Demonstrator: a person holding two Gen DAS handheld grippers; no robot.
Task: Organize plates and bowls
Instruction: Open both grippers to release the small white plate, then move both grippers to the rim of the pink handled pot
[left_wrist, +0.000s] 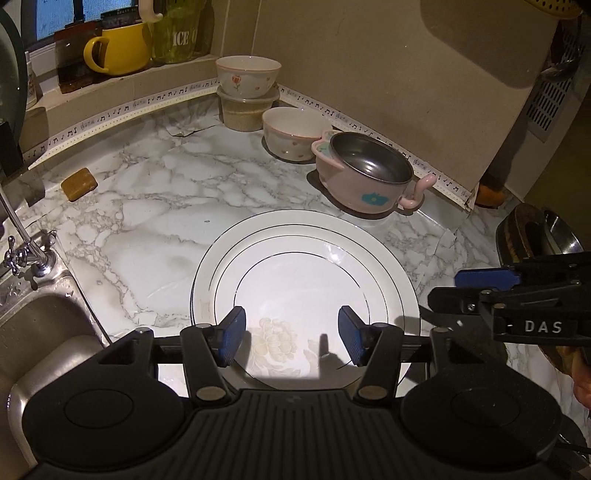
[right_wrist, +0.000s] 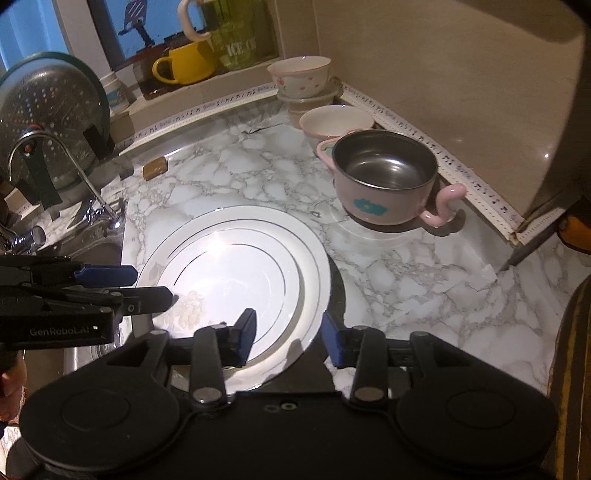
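A stack of white plates (left_wrist: 303, 273) with thin dark rings and a pale flower print lies on the marble counter (left_wrist: 155, 206). My left gripper (left_wrist: 291, 328) hangs open over the stack's near part, nothing between its pads. It also shows at the left of the right wrist view, left gripper (right_wrist: 151, 285). My right gripper (right_wrist: 289, 328) is open, its fingers either side of the right rim of the plates (right_wrist: 236, 273) without pressing it. Behind stand a pink steel-lined bowl (left_wrist: 369, 173) (right_wrist: 384, 173), a white bowl (left_wrist: 291, 136) and another bowl (left_wrist: 247, 75) on a plastic tub.
A steel sink (left_wrist: 37, 321) and tap (left_wrist: 26, 251) lie left of the plates. A brown block (left_wrist: 78, 183) sits on the counter. On the ledge stand a yellow mug (left_wrist: 118, 48) and jars, with a colander (right_wrist: 48, 103) at far left. Walls close the back and right.
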